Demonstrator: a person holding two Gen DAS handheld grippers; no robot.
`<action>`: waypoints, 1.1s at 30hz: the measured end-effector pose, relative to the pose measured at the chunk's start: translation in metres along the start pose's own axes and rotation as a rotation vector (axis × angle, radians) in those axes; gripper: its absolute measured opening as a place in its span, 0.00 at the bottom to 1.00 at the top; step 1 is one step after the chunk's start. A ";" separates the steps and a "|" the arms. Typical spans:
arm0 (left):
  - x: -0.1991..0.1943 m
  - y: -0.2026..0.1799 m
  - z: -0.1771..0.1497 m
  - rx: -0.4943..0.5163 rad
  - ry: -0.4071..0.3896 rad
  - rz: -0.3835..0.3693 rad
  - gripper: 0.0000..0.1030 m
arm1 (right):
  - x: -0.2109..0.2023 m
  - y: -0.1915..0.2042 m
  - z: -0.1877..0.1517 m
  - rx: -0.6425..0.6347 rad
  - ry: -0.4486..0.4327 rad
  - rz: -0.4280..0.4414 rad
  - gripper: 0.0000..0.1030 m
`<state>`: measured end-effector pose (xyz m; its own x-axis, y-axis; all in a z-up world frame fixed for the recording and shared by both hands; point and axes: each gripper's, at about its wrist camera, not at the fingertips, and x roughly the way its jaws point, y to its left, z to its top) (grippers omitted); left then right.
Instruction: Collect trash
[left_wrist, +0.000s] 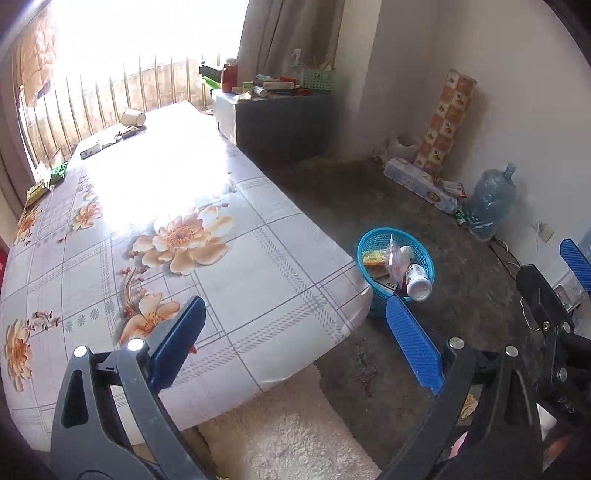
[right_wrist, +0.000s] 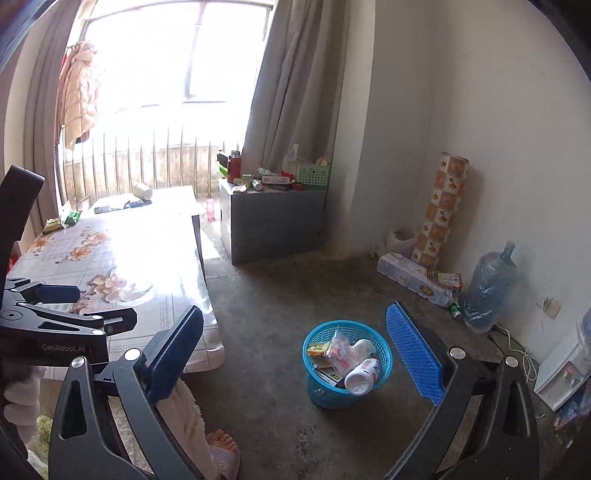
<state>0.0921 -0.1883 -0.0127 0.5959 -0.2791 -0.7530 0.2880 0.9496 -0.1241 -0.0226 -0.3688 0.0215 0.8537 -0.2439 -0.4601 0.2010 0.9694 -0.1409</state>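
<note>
Listing what I can see from both wrist cameras: left gripper (left_wrist: 291, 339), jaws spread wide, nothing between them, hanging over the near corner of the floral-cloth table (left_wrist: 258, 266); right gripper (right_wrist: 295, 354), jaws likewise spread wide and empty, held above the bare concrete floor. Item, blue mesh basket (right_wrist: 347, 391), standing upright on the floor just off the table's corner, already holding a white bottle (right_wrist: 364, 376) lying tilted with its cap end toward me, a crinkled clear wrapper (right_wrist: 341, 352) and a yellow packet (right_wrist: 317, 349). Item, remaining candidates for trash at the table's far end: a paper cup (left_wrist: 133, 118) on its side and green snack packets (left_wrist: 55, 177) at the far left edge; whether these count as trash I can only judge, not confirm. Key relation: the basket lies ahead and below, framed almost squarely between the right gripper's fingers, and in the left wrist view it sits right of the left gripper's centre line. I judge the right hand nearer the basket, the left hand nearer the tabletop and its far-end litter, which lies well apart from either gripper. Also noted: a water jug (right_wrist: 487, 288) against the wall, a person's foot (right_wrist: 221, 443) in a slipper.
</note>
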 end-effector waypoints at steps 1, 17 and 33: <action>0.003 0.004 -0.006 -0.016 0.024 0.010 0.92 | 0.001 0.006 -0.004 -0.012 0.033 -0.009 0.94; 0.019 0.041 -0.038 -0.133 0.148 0.032 0.92 | 0.037 0.035 -0.025 0.000 0.344 0.042 0.94; 0.018 0.057 -0.032 -0.200 0.142 0.078 0.92 | 0.048 0.038 -0.024 -0.004 0.368 0.064 0.94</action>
<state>0.0951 -0.1348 -0.0544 0.4951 -0.1948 -0.8467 0.0831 0.9807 -0.1770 0.0145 -0.3441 -0.0267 0.6347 -0.1775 -0.7521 0.1503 0.9830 -0.1052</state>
